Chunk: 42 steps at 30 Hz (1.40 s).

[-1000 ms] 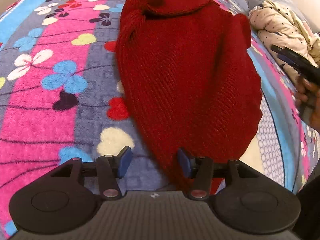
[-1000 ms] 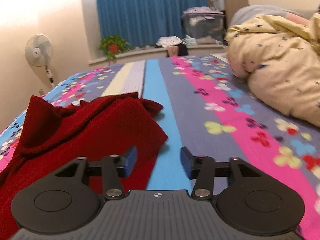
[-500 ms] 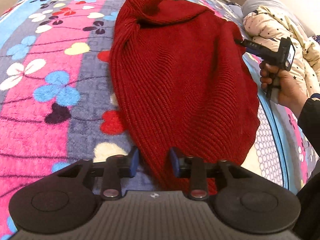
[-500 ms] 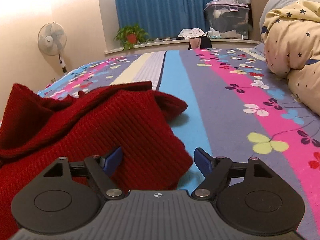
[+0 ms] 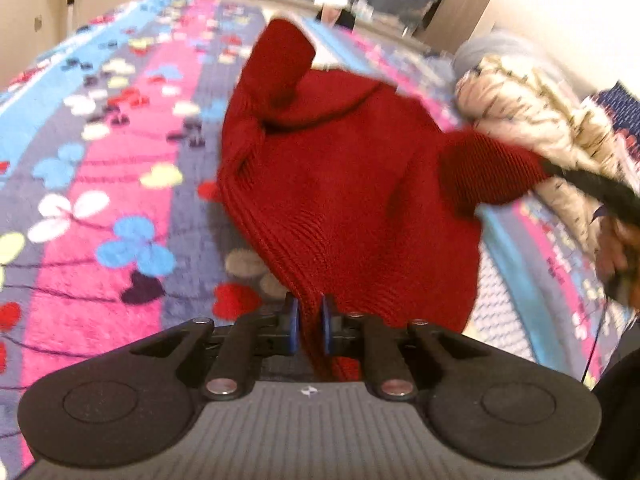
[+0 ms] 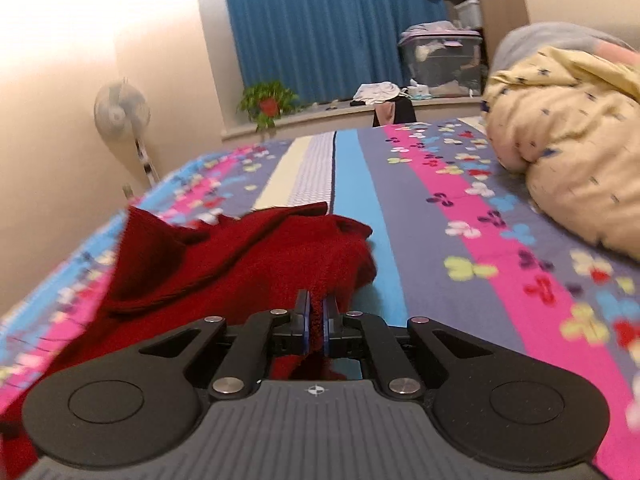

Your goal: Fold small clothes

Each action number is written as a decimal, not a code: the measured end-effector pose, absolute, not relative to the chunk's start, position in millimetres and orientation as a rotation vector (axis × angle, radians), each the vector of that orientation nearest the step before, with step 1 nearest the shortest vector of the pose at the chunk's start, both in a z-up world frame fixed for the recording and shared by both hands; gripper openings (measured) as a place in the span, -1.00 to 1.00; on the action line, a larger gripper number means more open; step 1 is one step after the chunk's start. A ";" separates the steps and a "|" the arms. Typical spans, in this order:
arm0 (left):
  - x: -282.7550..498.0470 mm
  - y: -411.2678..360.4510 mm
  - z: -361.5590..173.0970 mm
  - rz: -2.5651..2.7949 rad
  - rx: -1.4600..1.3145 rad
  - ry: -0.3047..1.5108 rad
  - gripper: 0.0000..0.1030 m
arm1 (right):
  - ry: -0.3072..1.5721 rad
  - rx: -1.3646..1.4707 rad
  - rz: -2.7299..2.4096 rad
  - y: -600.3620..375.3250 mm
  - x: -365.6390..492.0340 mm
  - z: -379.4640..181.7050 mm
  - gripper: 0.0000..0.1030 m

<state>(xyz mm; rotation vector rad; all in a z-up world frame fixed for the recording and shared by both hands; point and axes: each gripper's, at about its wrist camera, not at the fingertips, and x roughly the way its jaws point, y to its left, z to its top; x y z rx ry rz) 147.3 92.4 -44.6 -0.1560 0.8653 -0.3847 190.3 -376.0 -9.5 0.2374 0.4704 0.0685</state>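
Note:
A dark red knitted sweater [image 5: 344,196] lies on the flowered bedspread [image 5: 100,208]. My left gripper [image 5: 307,322] is shut on the sweater's near hem, which bunches between the blue pads. My right gripper [image 6: 315,320] is shut on another corner of the sweater [image 6: 240,264]. In the left wrist view the right gripper [image 5: 592,188] shows at the right edge and holds that corner lifted off the bed. One sleeve [image 5: 280,60] sticks up at the far end.
A cream star-print quilt [image 6: 568,160] is piled at the right of the bed; it also shows in the left wrist view [image 5: 532,120]. A fan [image 6: 120,116], a potted plant [image 6: 268,104] and a storage box [image 6: 440,60] stand beyond the bed by blue curtains.
Both grippers were open at the sweater's edges and have shut on the fabric. The right gripper has lifted its corner; the sweater now stretches between the two.

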 end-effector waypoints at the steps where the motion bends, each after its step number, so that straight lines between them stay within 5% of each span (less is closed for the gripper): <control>1: 142.9 97.3 -38.5 -0.387 -0.174 0.845 -0.79 | 0.463 0.263 0.072 -377.5 171.2 -4.8 -0.90; 10: 88.6 181.9 0.3 -0.380 -0.430 0.766 -0.80 | 0.353 0.590 0.086 -430.6 31.5 16.1 -0.91; 17: 96.8 166.6 -35.3 -0.310 -0.282 1.038 -0.69 | 0.848 0.394 -0.012 -421.8 46.7 -48.1 -0.83; 19: 103.9 161.1 -39.4 -0.296 -0.288 1.062 -0.10 | 0.843 0.323 -0.036 -409.4 49.8 -48.5 -0.72; 21: 108.4 158.7 -42.3 -0.270 -0.285 1.062 0.13 | 0.824 0.307 -0.075 -405.3 54.4 -46.9 -0.40; 22: 113.5 156.4 -44.0 -0.256 -0.282 1.065 0.19 | 0.813 0.316 -0.100 -404.8 57.1 -46.3 -0.20; 31: 136.7 146.8 -76.5 -0.175 -0.215 1.201 0.18 | 0.929 0.281 -0.136 -402.8 89.4 -76.7 0.25; 34: 138.5 140.0 -77.8 -0.187 -0.180 1.193 0.11 | 1.063 0.170 -0.167 -392.1 94.6 -99.1 0.25; 36: 138.2 135.4 -79.0 -0.207 -0.155 1.188 -0.20 | 1.056 0.167 -0.148 -389.6 92.2 -100.3 0.20; 40: 135.7 128.6 -74.8 -0.227 -0.108 1.160 -0.77 | 1.029 0.139 -0.067 -380.1 87.3 -95.2 -0.62; 42: 133.0 127.0 -70.6 -0.237 -0.086 1.133 -0.79 | 0.998 0.117 -0.046 -376.1 84.0 -89.2 -0.83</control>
